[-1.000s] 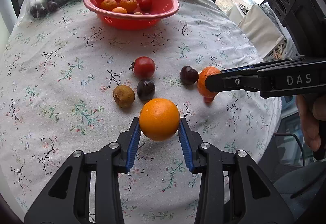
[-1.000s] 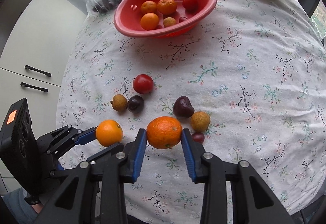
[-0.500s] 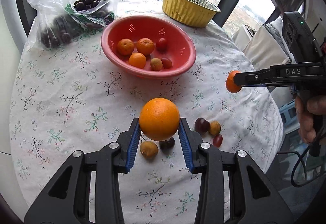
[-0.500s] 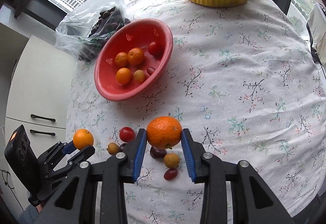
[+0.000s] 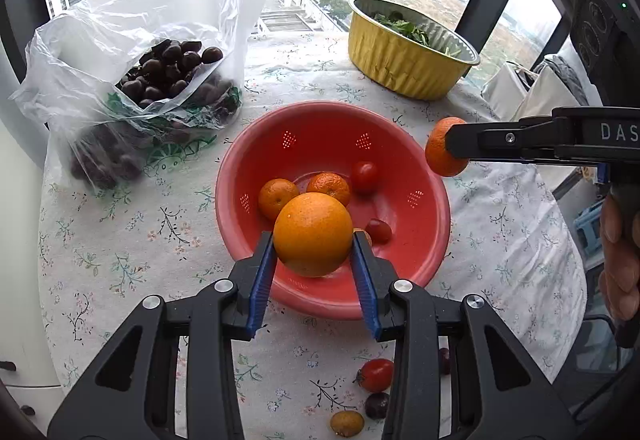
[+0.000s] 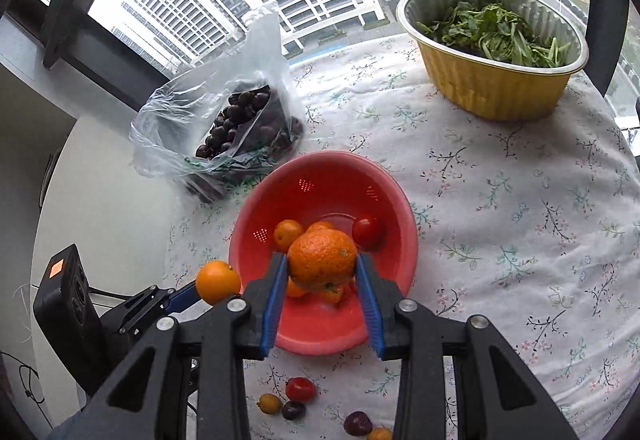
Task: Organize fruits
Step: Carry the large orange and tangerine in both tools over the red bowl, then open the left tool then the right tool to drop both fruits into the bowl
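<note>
My left gripper is shut on a smooth orange and holds it above the near side of the red colander. My right gripper is shut on a rougher orange and holds it over the same colander. The right gripper's orange also shows in the left wrist view, beside the colander's right rim. The colander holds small oranges and cherry tomatoes. The left gripper's orange shows in the right wrist view at the colander's left rim.
A plastic bag of dark cherries lies left of the colander. A yellow foil bowl of greens stands behind it. A tomato, dark plums and a small yellow fruit lie on the floral tablecloth near me.
Both grippers lifted their oranges off the tablecloth and carried them forward over the red colander. The loose fruit stayed behind on the cloth.
</note>
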